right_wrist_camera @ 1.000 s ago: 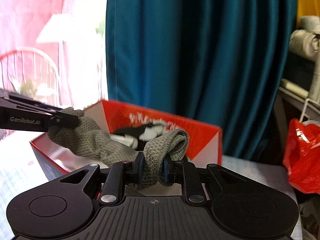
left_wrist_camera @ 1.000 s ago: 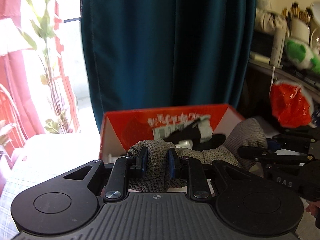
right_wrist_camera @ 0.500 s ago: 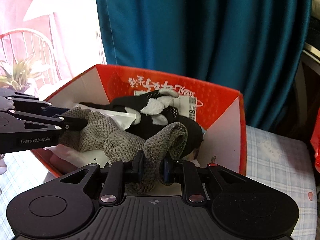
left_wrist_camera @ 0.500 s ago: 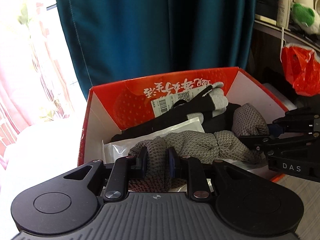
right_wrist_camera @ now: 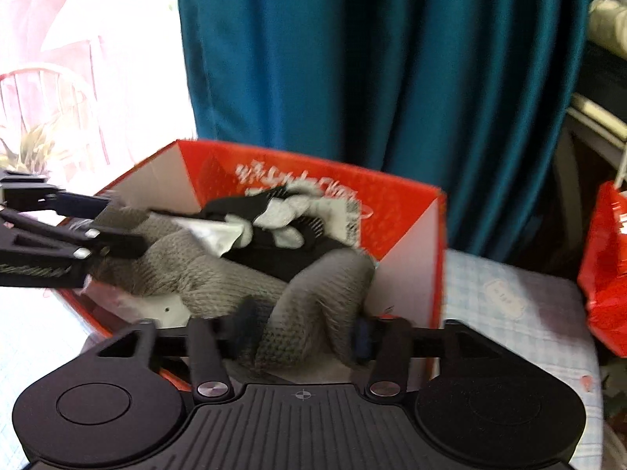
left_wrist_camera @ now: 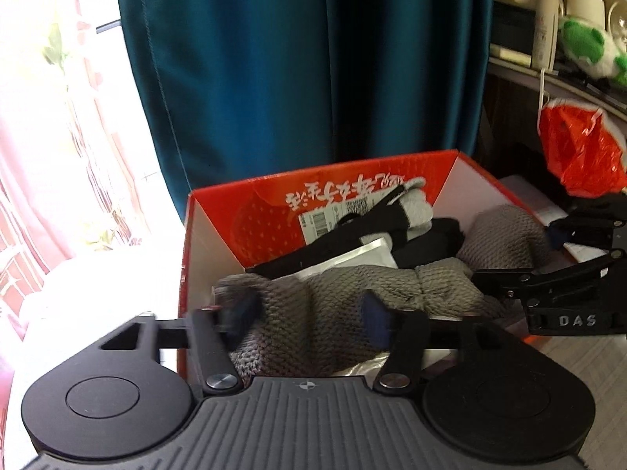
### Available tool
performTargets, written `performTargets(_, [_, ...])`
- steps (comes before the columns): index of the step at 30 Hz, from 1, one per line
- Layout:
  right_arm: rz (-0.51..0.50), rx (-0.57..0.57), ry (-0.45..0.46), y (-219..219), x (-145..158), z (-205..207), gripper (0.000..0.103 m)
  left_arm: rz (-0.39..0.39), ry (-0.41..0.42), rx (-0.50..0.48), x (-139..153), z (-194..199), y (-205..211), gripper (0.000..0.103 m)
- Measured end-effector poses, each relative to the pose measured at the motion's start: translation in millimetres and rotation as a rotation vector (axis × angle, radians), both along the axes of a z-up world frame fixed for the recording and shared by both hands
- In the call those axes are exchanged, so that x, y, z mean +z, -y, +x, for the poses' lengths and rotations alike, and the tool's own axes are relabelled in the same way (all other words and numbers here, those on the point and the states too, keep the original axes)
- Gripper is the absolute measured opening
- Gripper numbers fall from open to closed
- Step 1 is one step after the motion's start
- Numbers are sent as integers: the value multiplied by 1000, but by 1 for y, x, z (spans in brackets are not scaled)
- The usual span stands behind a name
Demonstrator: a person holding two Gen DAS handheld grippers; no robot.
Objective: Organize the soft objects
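**Both grippers releasing grey knit item over red box**

The left gripper is opening its jaws. The grey knit item lies between them, and the blurred pads no longer pinch it. The right gripper is likewise opening, with the other end of the same knit item looped loosely between its fingers. The item spans the front of the red box, resting on its contents.

Legible markings: "DAS" in white on the right gripper's side, at 3 o'clock in the left wrist view. The box's back wall carries white printed characters, upside down and unreadable, beside a barcode label.

Behind the knit item lie a black-and-grey glove and a clear packet. The box's right wall stands just beside the right gripper. A teal curtain hangs close behind the box at 12 o'clock. Checked cloth at 3 o'clock in the right wrist view is free surface, bounded by a red plastic bag.
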State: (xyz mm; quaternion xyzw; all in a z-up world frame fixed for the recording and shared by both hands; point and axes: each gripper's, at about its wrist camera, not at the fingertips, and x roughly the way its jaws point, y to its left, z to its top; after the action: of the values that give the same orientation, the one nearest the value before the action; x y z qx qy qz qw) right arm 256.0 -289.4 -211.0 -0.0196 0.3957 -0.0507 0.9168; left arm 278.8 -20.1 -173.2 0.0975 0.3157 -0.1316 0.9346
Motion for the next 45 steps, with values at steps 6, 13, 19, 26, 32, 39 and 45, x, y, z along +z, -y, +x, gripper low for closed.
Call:
performTargets(6, [16,-27,55,4,19,-19,97,-71,85,9,18,-26,-6,100])
performTargets(13, [29,-61,91,1,34,-34,102,-154,65,82,27,-34,-15,103])
performTargets(19, [38,-83,108,-2,45,-46,103,-175,88,135,35,-46,-21,103])
performTargets(26, [53,-97,132,-4,58,-59,103,-86,125,185,46,-57,-21,103])
performTargets(32, [58,-108,153,-6,69,-68,103,-24,170,204,54,-69,-21,103])
performTargets(39, [57,-112,172,-10,77,-78,103,-4,185,197,60,-81,-17,103])
performTargets(45, [58,-128,207,-16,90,-90,103,-3,221,179,72,-94,-15,103])
